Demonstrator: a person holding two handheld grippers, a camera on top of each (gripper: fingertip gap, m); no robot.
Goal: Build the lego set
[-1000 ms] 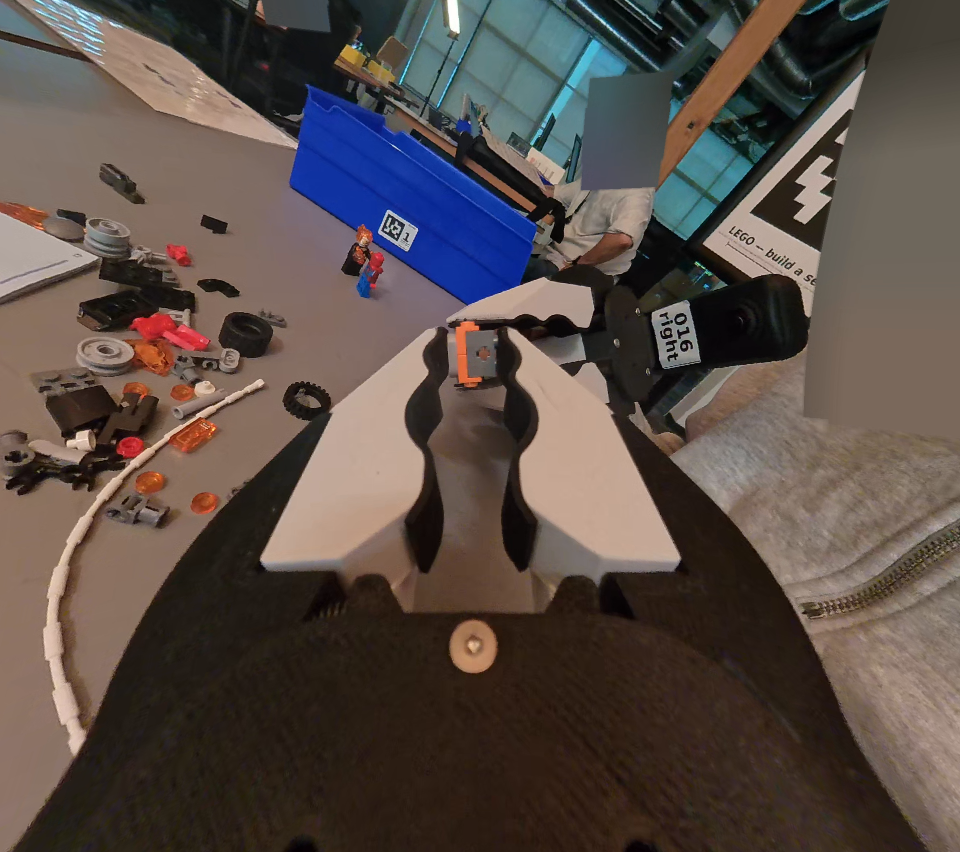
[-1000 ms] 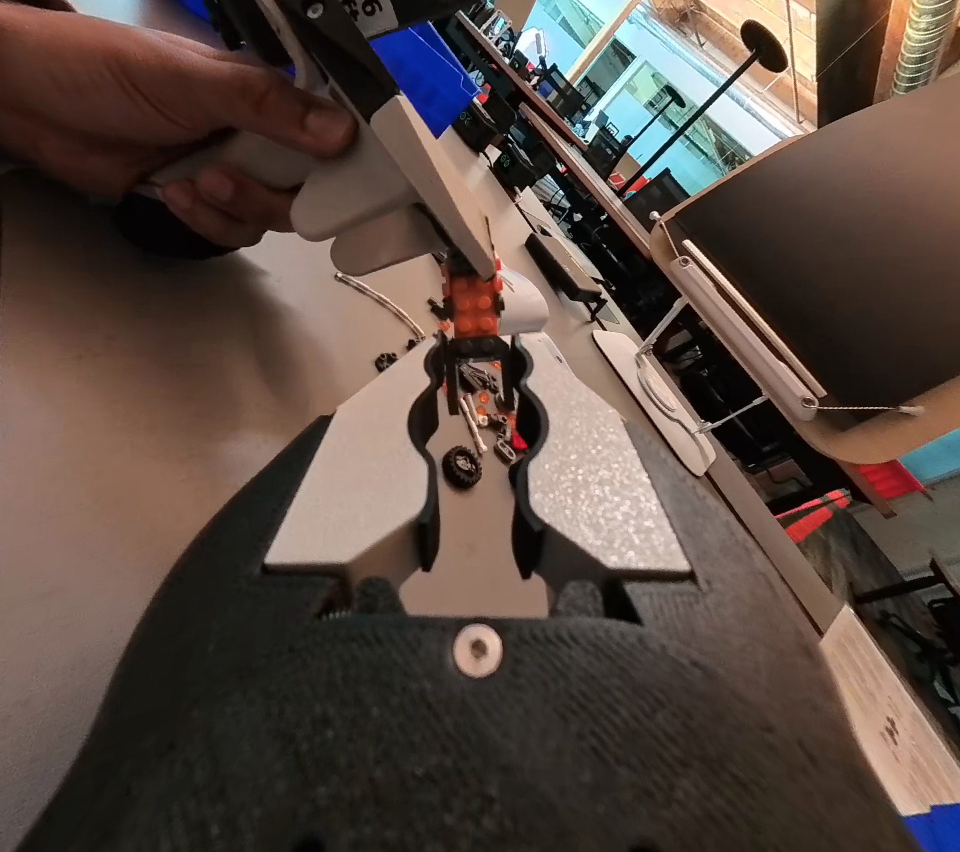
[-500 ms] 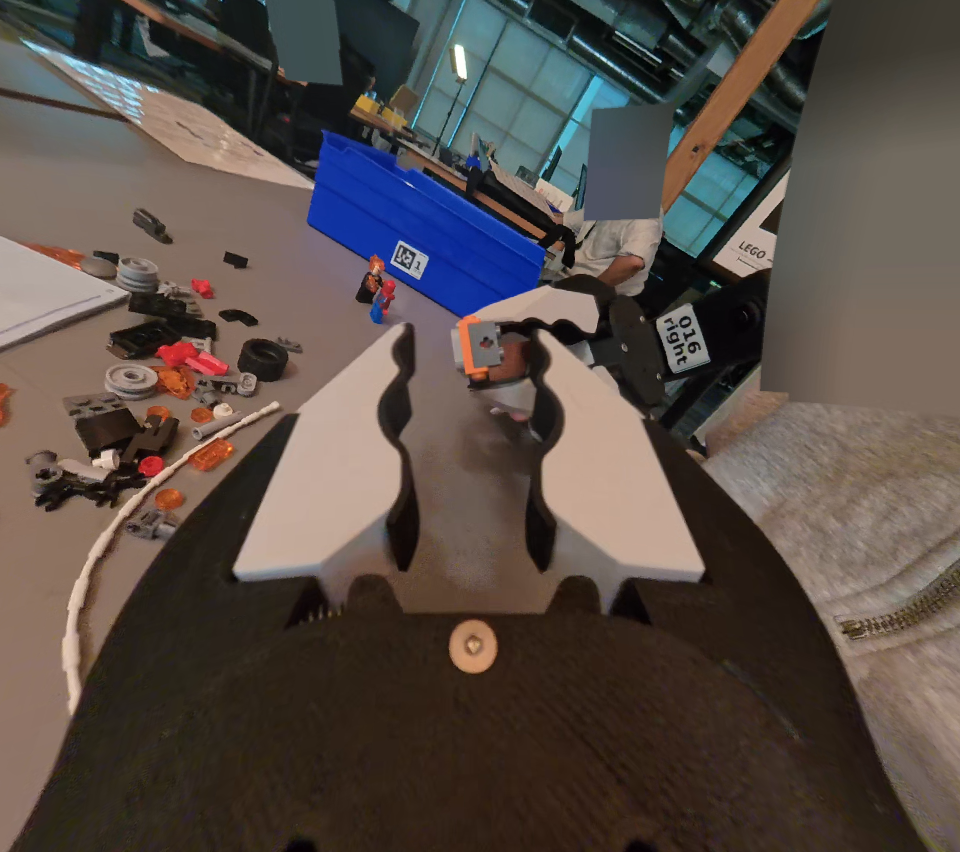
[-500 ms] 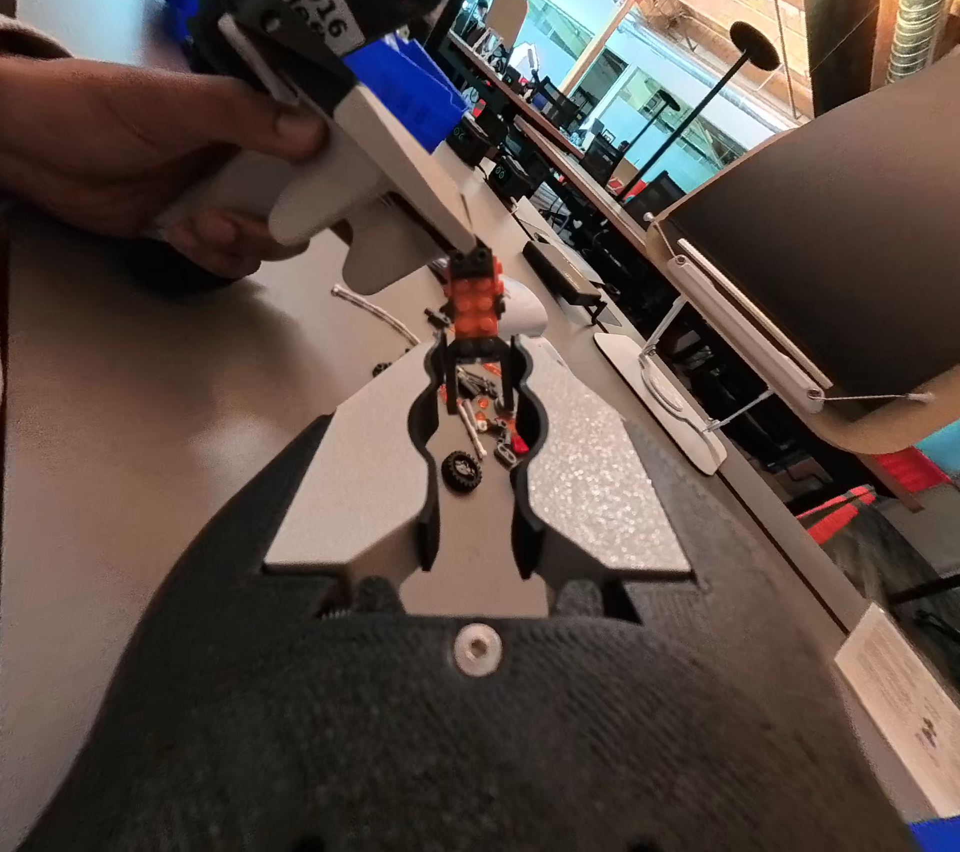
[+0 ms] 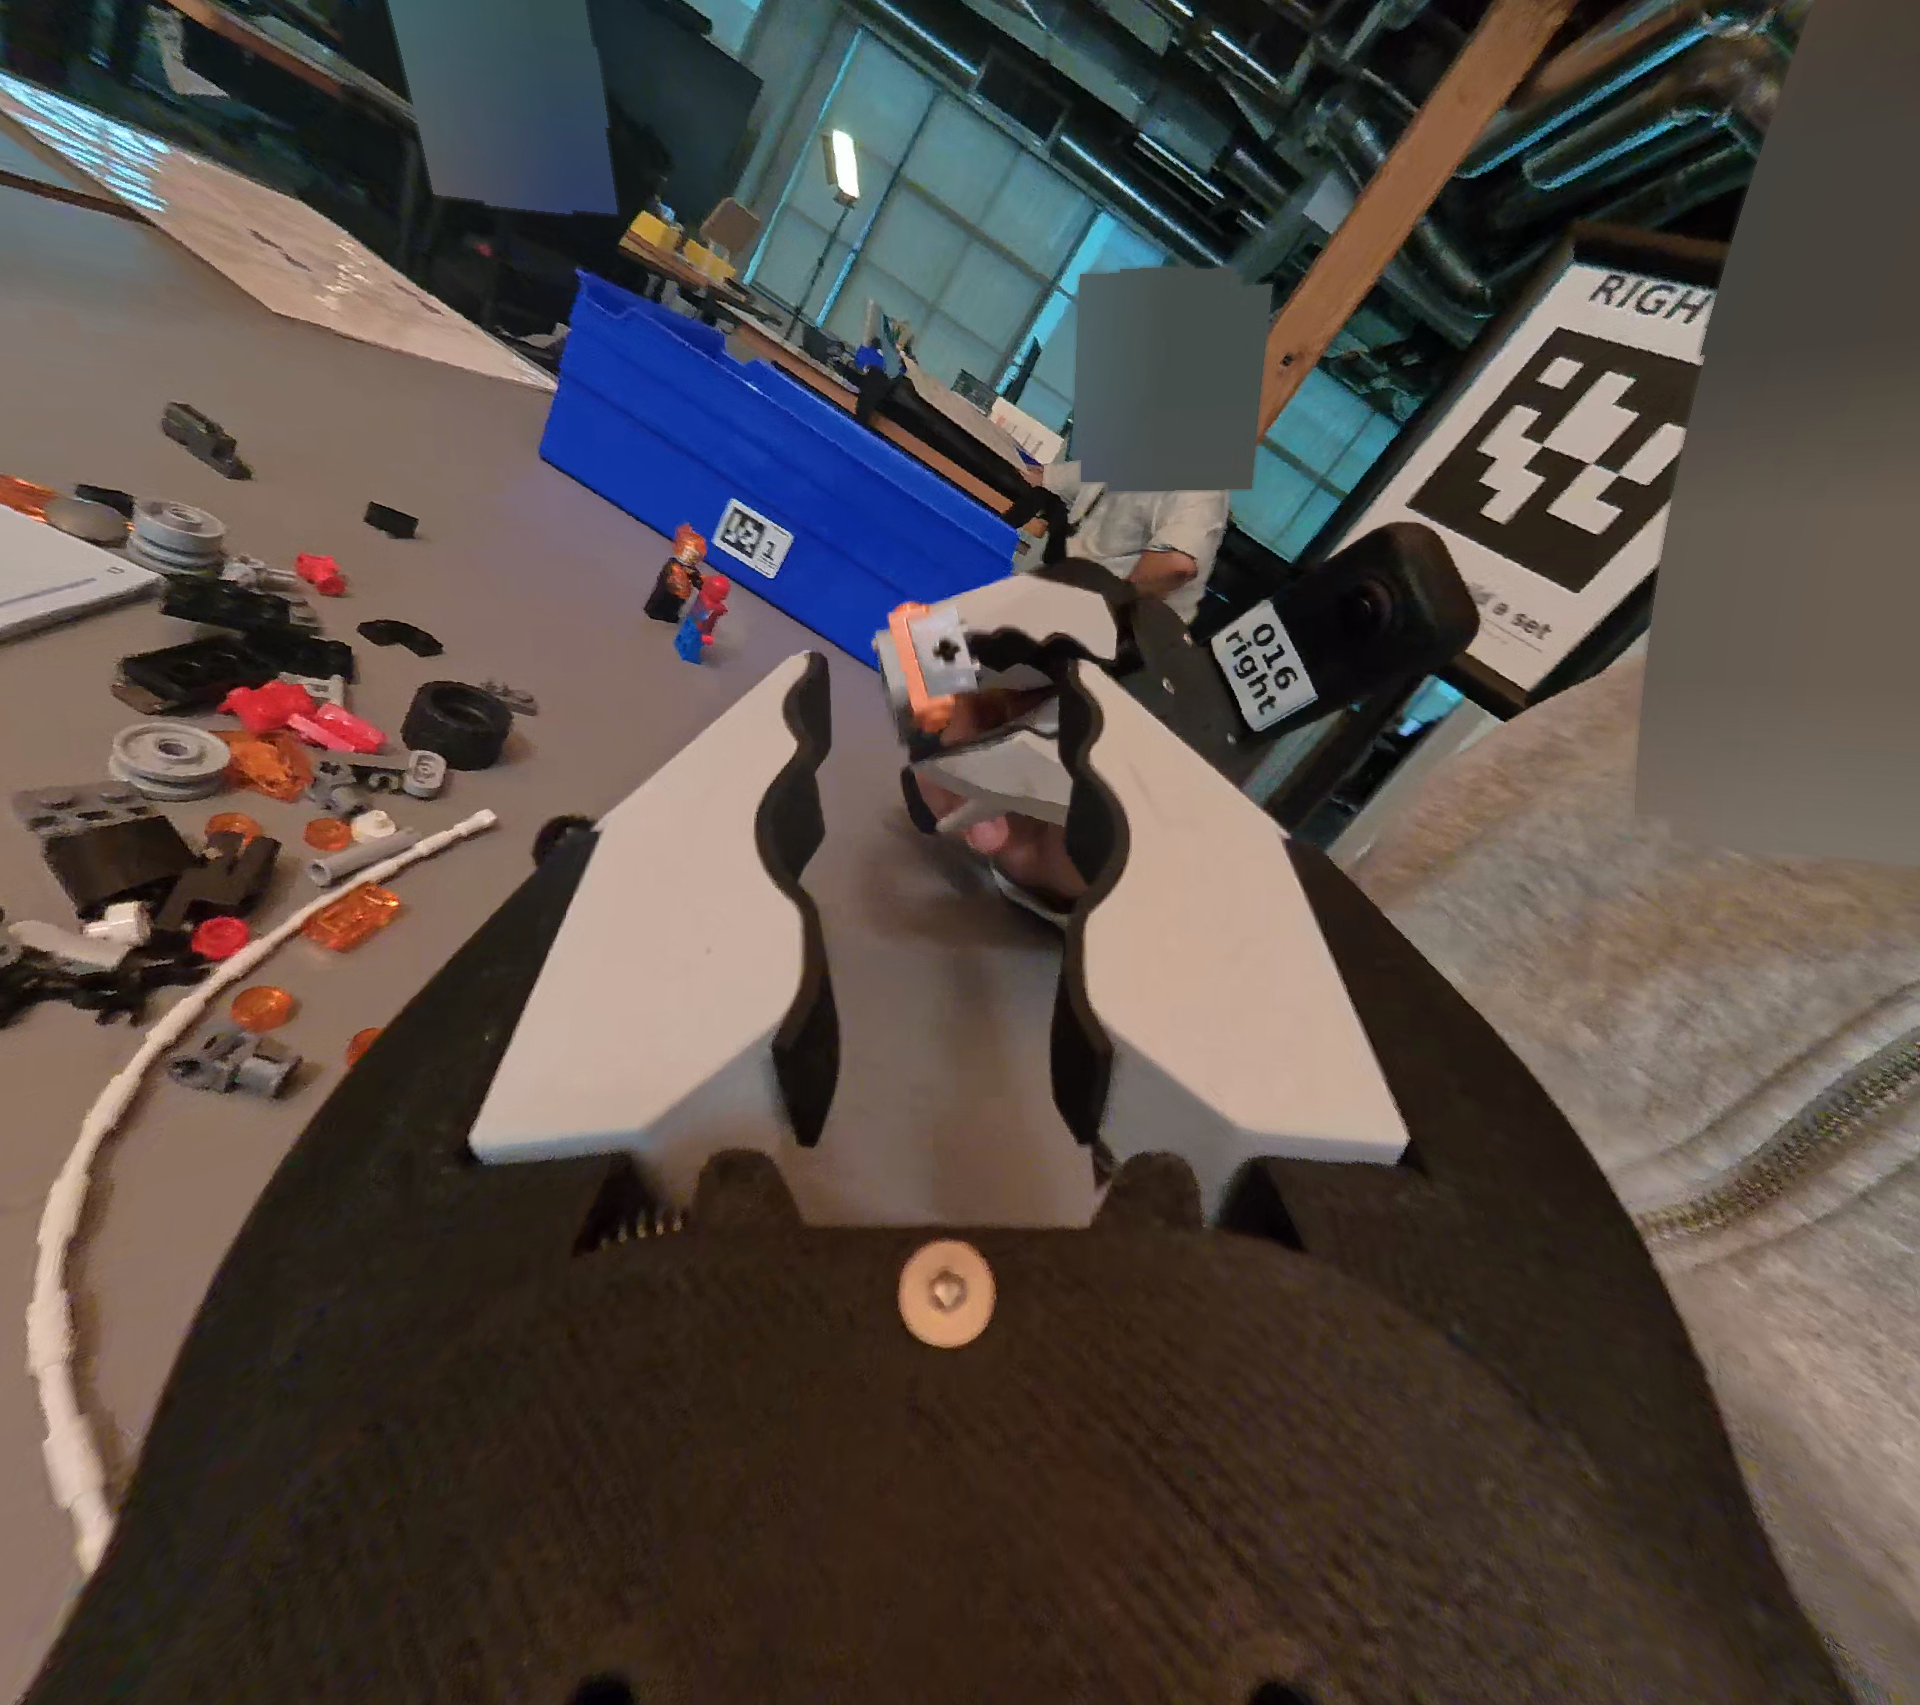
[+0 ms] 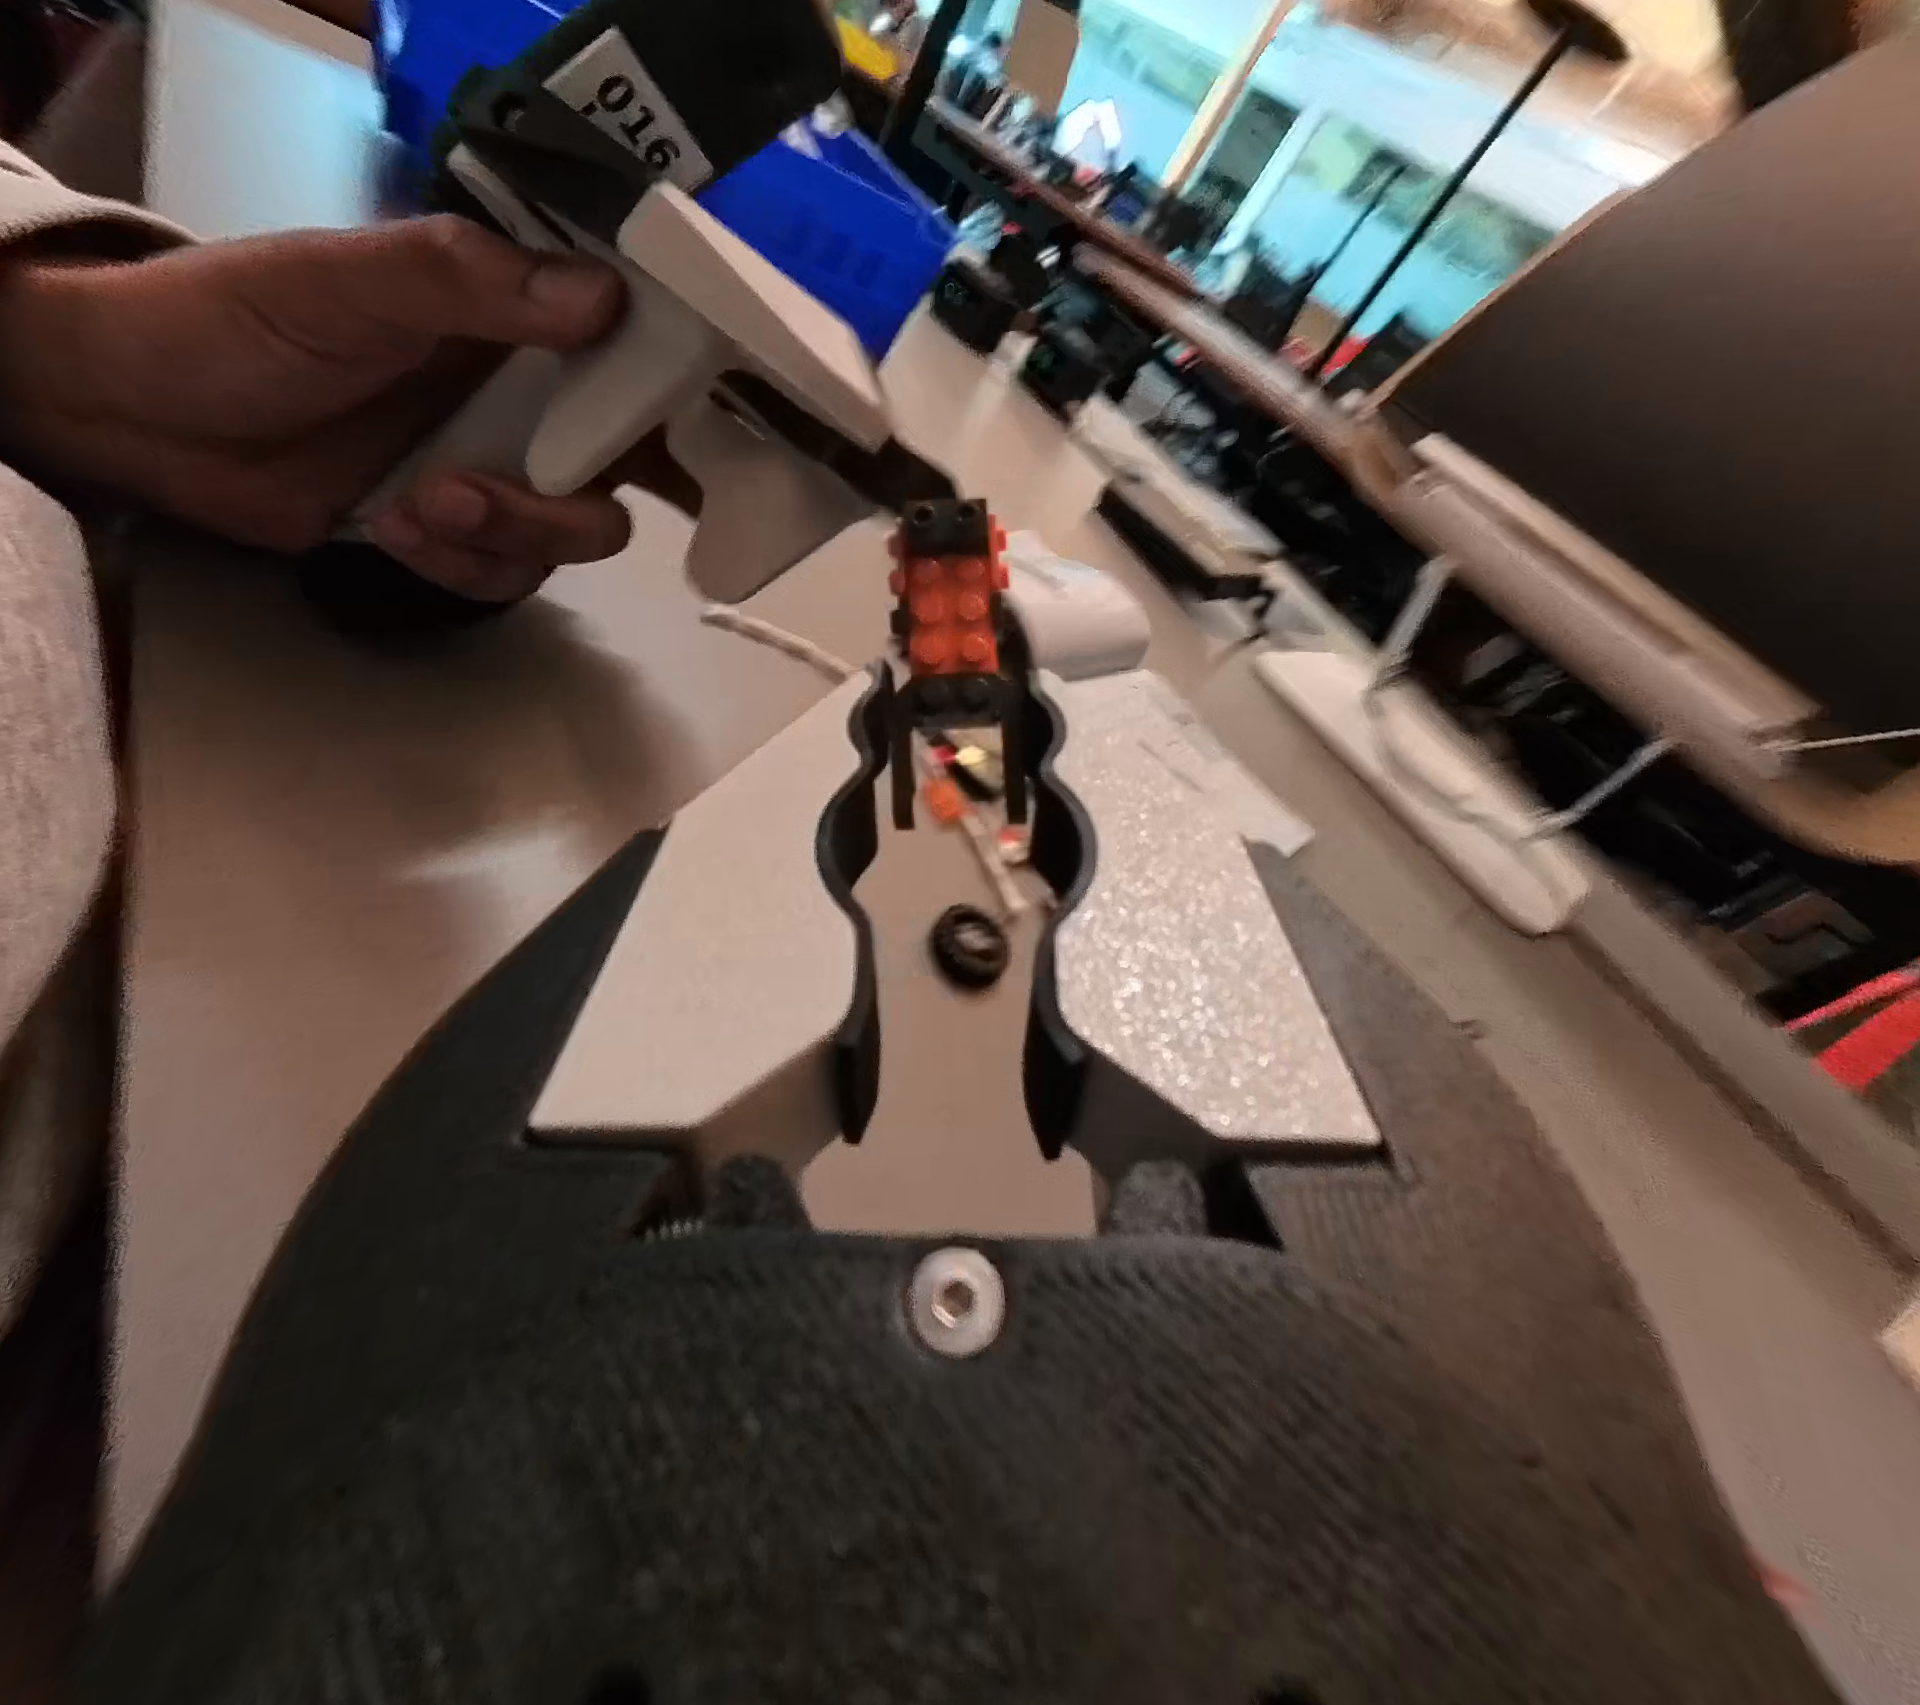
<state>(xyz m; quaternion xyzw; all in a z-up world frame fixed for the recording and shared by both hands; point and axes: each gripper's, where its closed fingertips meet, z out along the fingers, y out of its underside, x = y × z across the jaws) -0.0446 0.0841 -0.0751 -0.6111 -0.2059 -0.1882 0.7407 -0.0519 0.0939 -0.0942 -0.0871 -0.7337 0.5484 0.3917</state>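
Observation:
A small lego assembly of orange and black bricks (image 6: 951, 616) sits upright between the tips of my right gripper (image 6: 951, 699), which is shut on its black lower end. In the left wrist view the same assembly (image 5: 925, 668) shows its grey and orange end, held out by the right gripper (image 5: 1039, 668) above the grey table (image 5: 416, 429). My left gripper (image 5: 945, 679) is open and empty, with its jaws standing wide on either side of the assembly and not touching it. In the right wrist view the left gripper (image 6: 894, 460) hovers just above and left of the assembly's top.
Several loose lego pieces (image 5: 208, 772) lie on the left of the table, with a black tyre (image 5: 457, 720), a white ridged hose (image 5: 125, 1105) and two minifigures (image 5: 691, 590). A blue bin (image 5: 790, 460) stands behind. A grey hooded sleeve (image 5: 1662, 1032) fills the right. Less than 4 cm separates the two grippers' tips.
My left gripper has opened and let go of the assembly, and its jaws now stand wide. The right gripper still holds the assembly and has tilted it a little.

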